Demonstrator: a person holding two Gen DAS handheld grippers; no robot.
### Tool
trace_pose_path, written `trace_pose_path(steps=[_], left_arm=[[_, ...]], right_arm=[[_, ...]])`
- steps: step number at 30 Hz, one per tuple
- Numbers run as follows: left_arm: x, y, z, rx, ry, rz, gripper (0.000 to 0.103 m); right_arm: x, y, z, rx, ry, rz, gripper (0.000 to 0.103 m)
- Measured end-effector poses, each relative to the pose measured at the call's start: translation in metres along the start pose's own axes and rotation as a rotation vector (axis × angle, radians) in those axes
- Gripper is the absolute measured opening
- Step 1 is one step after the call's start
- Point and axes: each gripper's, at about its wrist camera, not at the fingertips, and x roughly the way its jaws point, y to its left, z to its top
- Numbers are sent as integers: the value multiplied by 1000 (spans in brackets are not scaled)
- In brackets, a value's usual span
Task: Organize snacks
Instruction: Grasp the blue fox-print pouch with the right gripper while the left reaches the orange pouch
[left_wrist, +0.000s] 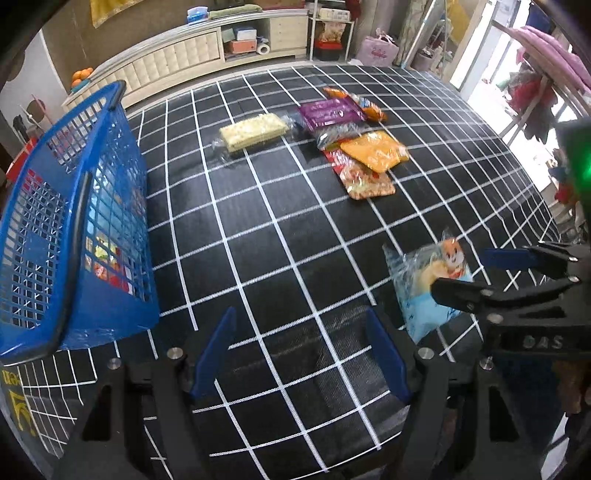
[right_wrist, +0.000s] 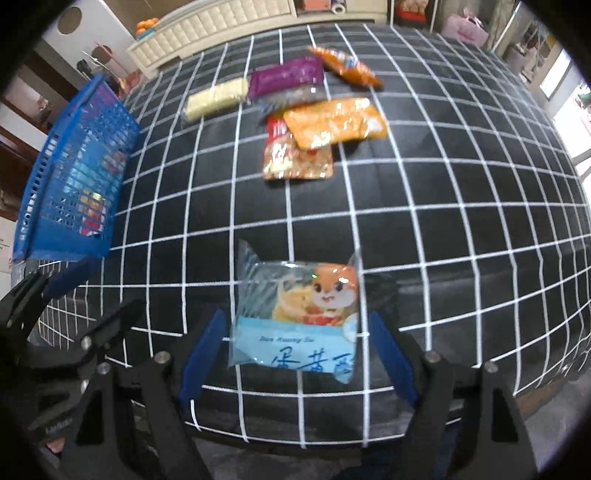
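Item: light blue snack packet (right_wrist: 295, 321) printed with an orange cartoon squirrel and blue characters, lying flat on the near part of the black white-gridded cloth (right_wrist: 443, 229) that covers the counter, well apart from the other snacks. Position relative to tools: it sits between the spread blue pads of the right tool (right_wrist: 297, 354), neither pad touching it; the left tool (left_wrist: 299, 350), likewise spread and holding nothing, hangs over bare cloth just left of the packet. Handling, judged: a thin film pouch, probably light, soft and crinkly, with a slick surface and crimped clear seams; contents likely brittle pastry, so a firm squeeze could crush them. Best hold would seem to be across the lower blue band, where the pouch looks fullest, or on a side seam if the body slips. Other stock, far centre: a pale yellow cracker pack (right_wrist: 216, 98), a purple packet (right_wrist: 286, 75), an orange chip bag (right_wrist: 345, 66), a flat orange pouch (right_wrist: 336, 120) overlapping a red-and-tan packet (right_wrist: 295, 158). Destination, presumed: the blue mesh basket (right_wrist: 77, 177) at the left edge, already holding some packets that cannot be made out through the lattice.
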Motion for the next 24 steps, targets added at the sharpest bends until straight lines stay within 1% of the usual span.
trace_pose_path(steps=[2, 4, 7, 9, 11, 12, 13, 14, 16, 17, 18, 19, 22, 24], left_arm=[[5, -1, -3, 15, 5, 3, 70], [8, 2, -6, 9, 9, -1, 70], [13, 9, -7, -24, 11, -26, 70], [18, 14, -7, -50, 20, -48, 70], [20, 15, -7, -50, 19, -51, 71], [21, 14, -8, -35, 14, -31, 73], [22, 13, -9, -24, 12, -12, 80], [22, 12, -10, -17, 10, -8, 83], [23, 11, -11, -12, 13, -26, 83], [24, 11, -11, -15, 17, -31, 84], [24, 11, -11, -17, 20, -33, 84], [24, 11, -10, -17, 20, -30, 86], [22, 9, -6, -9, 15, -16, 89], [19, 8, -1, -13, -3, -9, 91]], right_arm=[[5, 2, 2, -2, 11, -24, 84], [9, 4, 3, -1, 21, -40, 84], [14, 3, 6, 20, 29, -43, 84], [18, 2, 7, 33, 40, -27, 84], [20, 4, 9, 26, 34, -31, 85], [20, 4, 8, 20, 28, -38, 85], [20, 4, 9, 20, 26, -32, 85], [22, 4, 9, 20, 25, -27, 85], [26, 2, 5, 13, 20, -17, 85], [26, 2, 3, 6, 14, -16, 82], [23, 1, 2, 0, -5, -27, 72], [20, -1, -1, -2, -20, -13, 69], [6, -7, -6, -22, -52, 6, 67], [-5, -20, -6, -7, -69, 30, 67]])
